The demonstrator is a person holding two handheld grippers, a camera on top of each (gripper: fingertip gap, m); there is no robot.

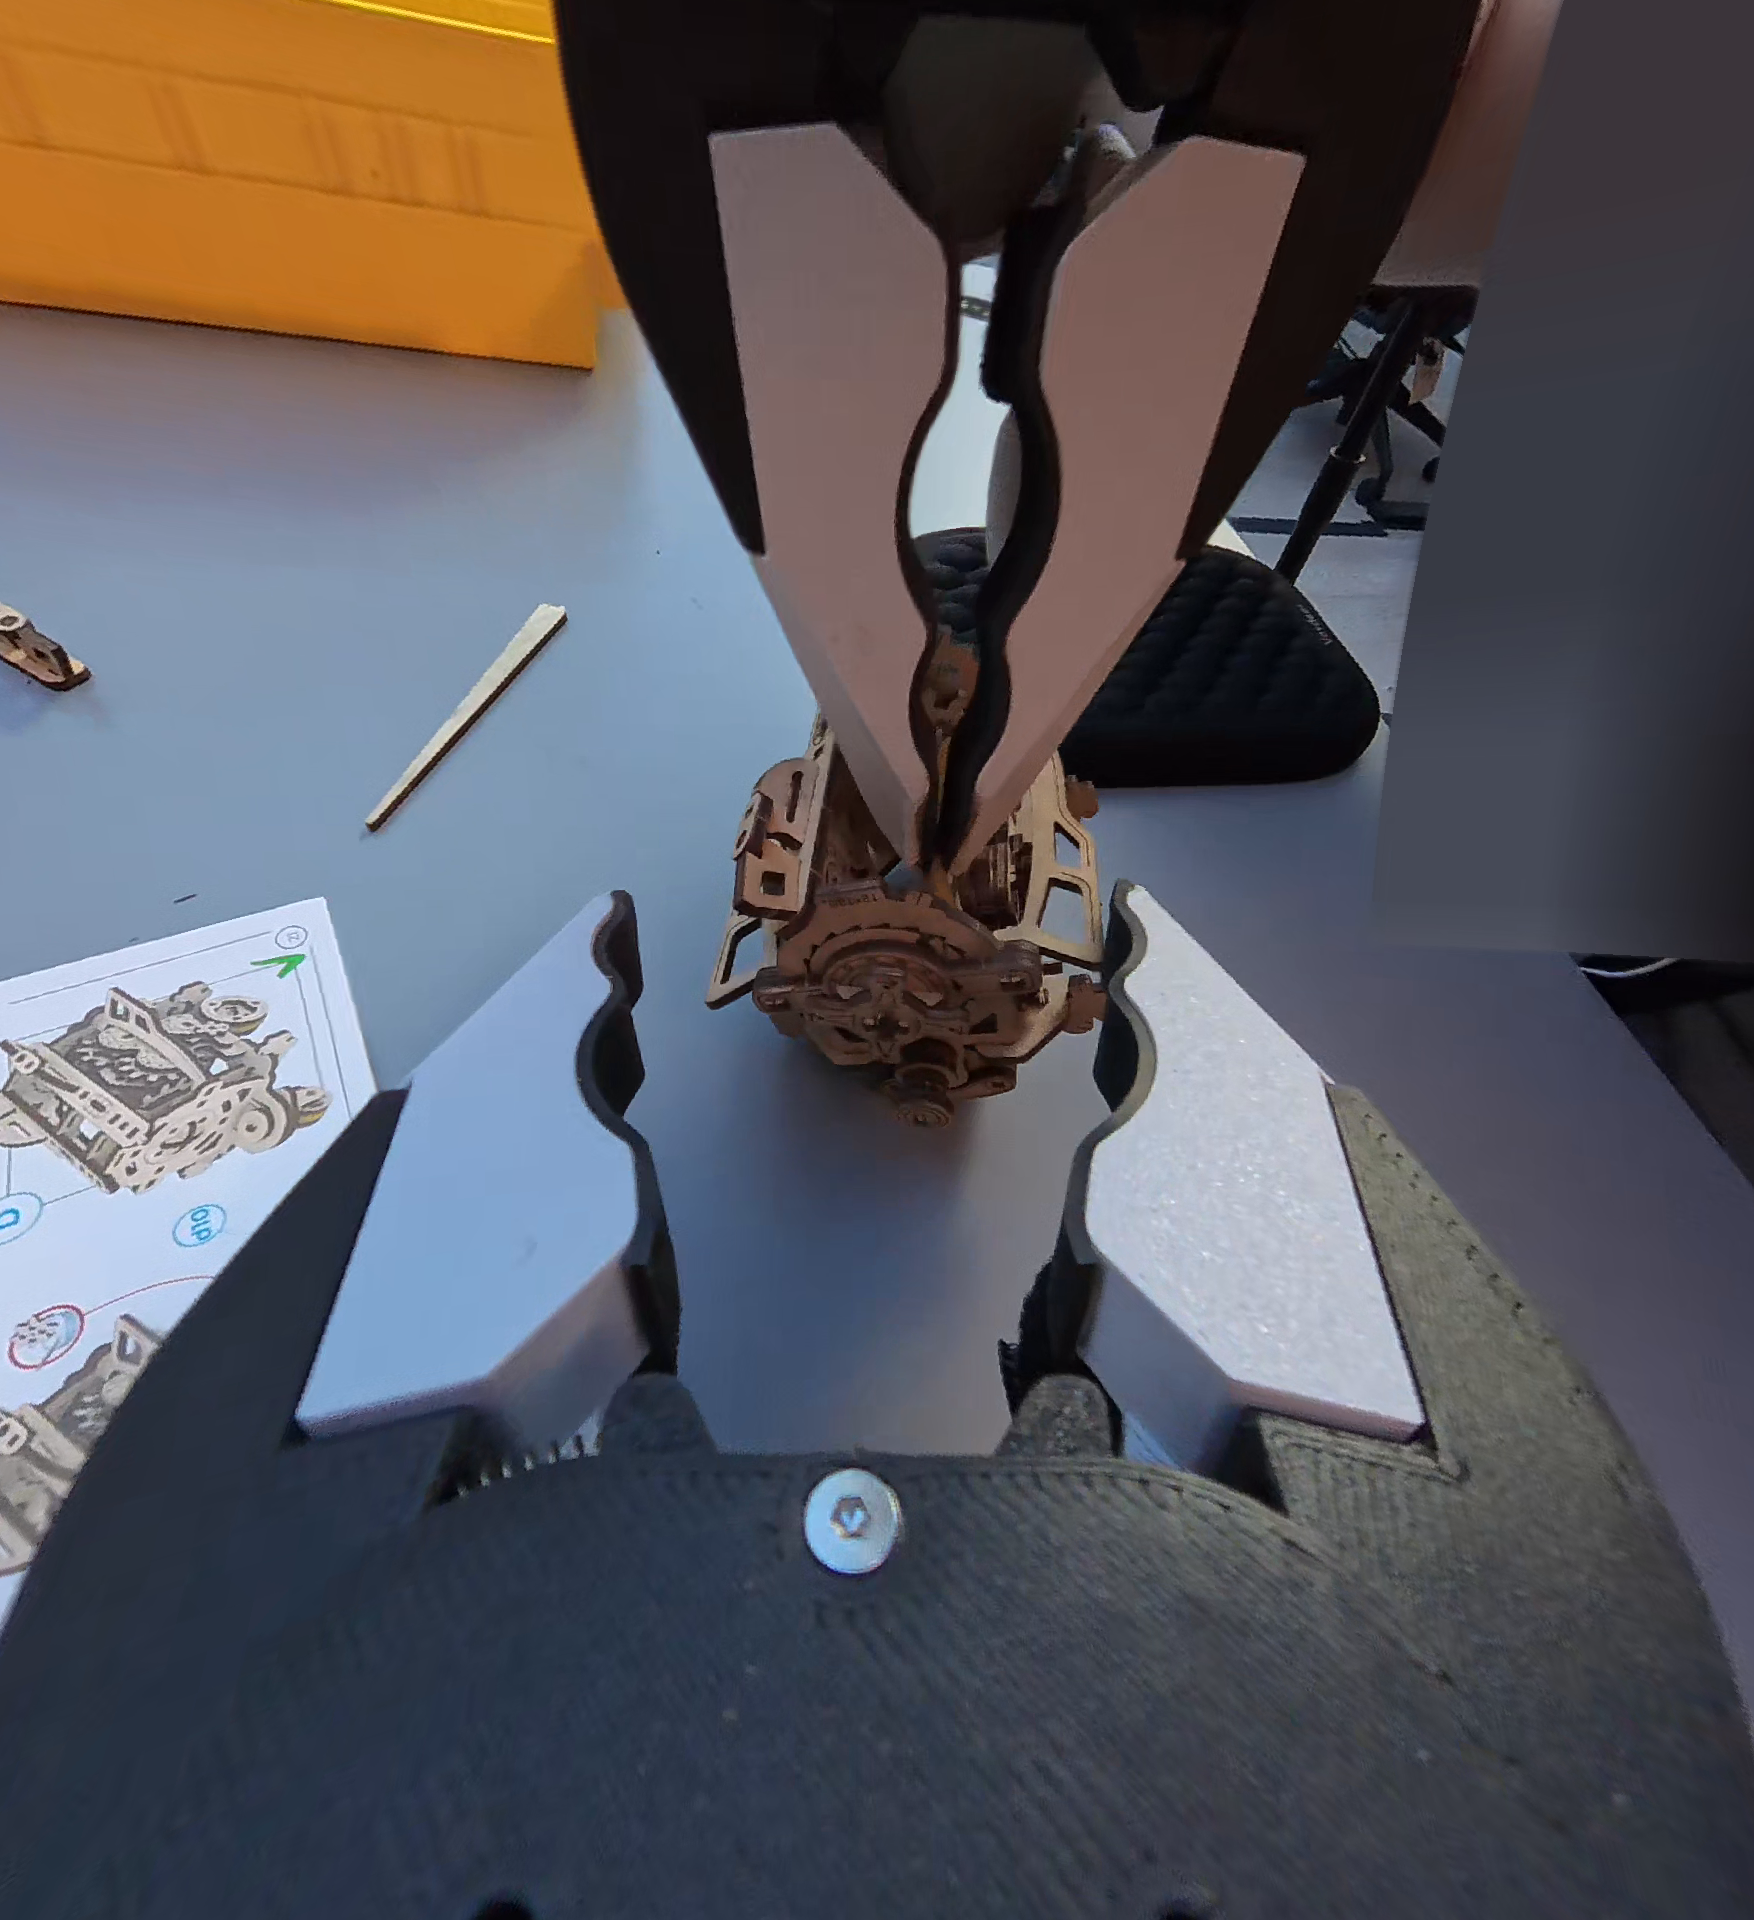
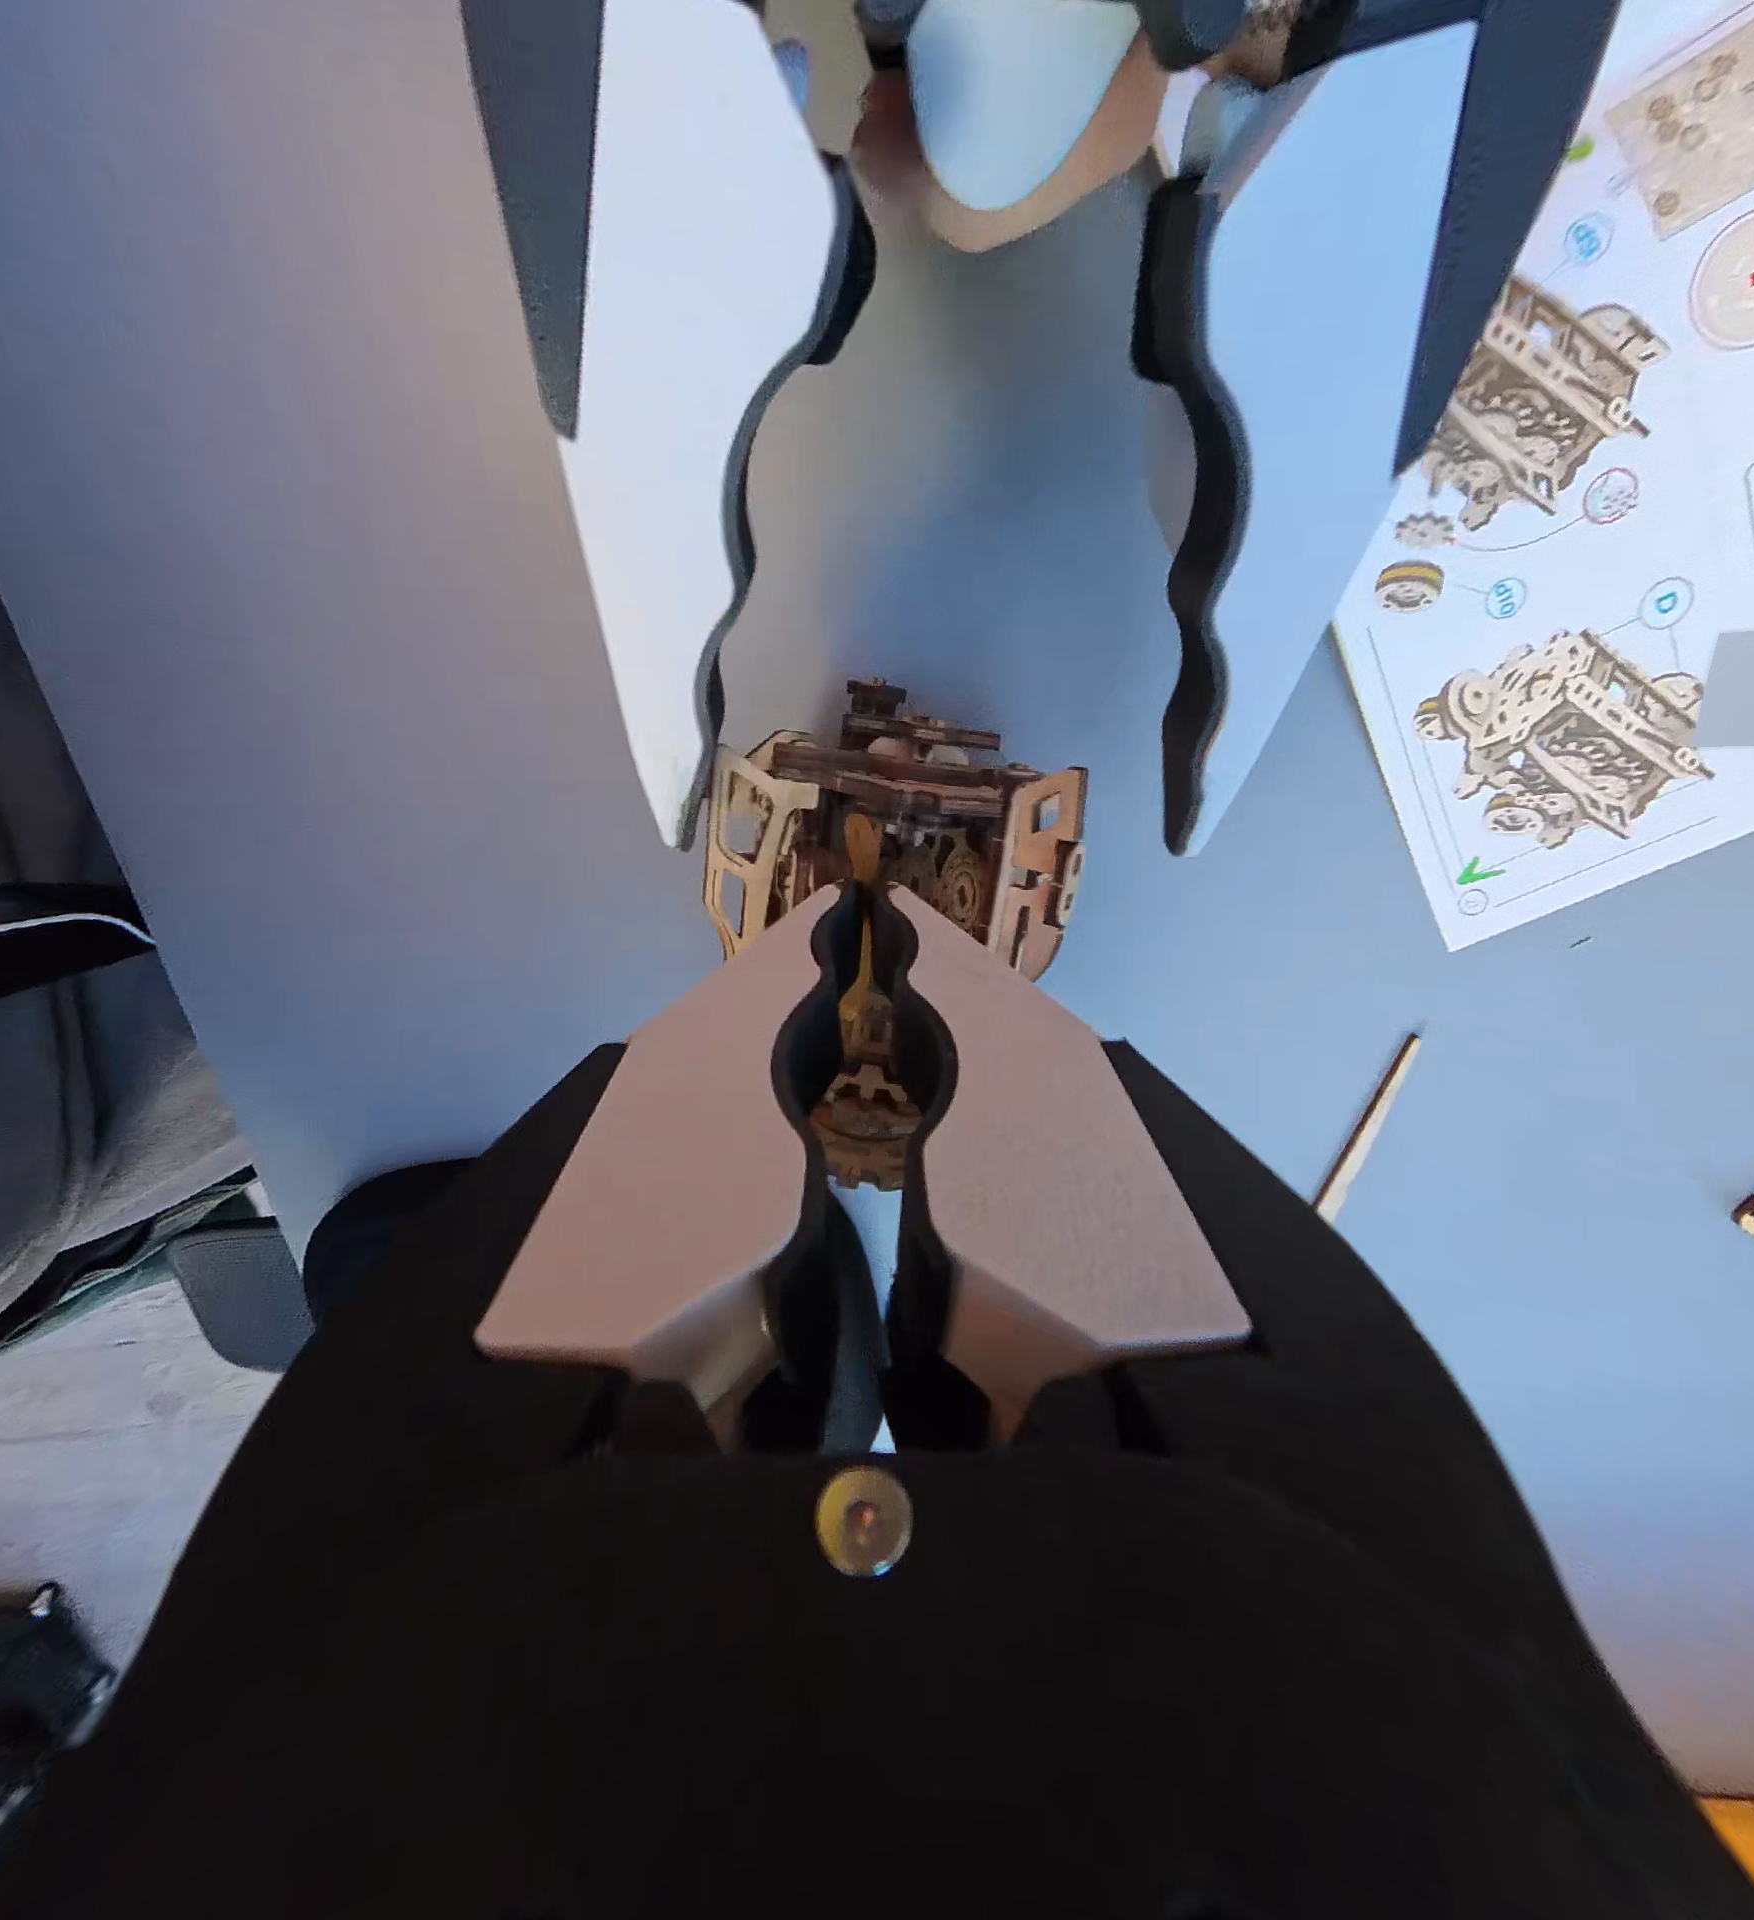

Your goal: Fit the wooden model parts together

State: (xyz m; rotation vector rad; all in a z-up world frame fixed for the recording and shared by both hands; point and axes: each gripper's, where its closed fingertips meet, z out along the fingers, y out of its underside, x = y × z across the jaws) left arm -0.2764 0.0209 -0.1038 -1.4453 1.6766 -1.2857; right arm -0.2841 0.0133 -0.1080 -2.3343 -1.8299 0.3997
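1. While the left gripper (image 1: pixel 873 997) stands wide apart low over the grey table (image 1: pixel 333 582), the wooden model (image 1: pixel 904 966) sits on the table just beyond its fingertips, in line with the gap between them.
2. Its right fingertip (image 1: pixel 1127 966) comes just beside the model's right side; whether they touch cannot be told. Its left fingertip (image 1: pixel 613 956) stands clear of the model.
3. From the far side, the right gripper (image 1: pixel 940 831) points down onto the top of the model, jaws together.
4. In the right wrist view, a thin tan wooden piece (image 2: pixel 860 862) is clamped between the right gripper's (image 2: pixel 862 894) pads, its tip sticking out over the model (image 2: pixel 894 831).
5. Left of the model lies a flat wooden stick (image 1: pixel 468 717), and farther left a small dark wooden part (image 1: pixel 0 634).
6. An instruction sheet (image 1: pixel 125 1143) lies on the near left.
7. A yellow box (image 1: pixel 229 177) stands at the far left.
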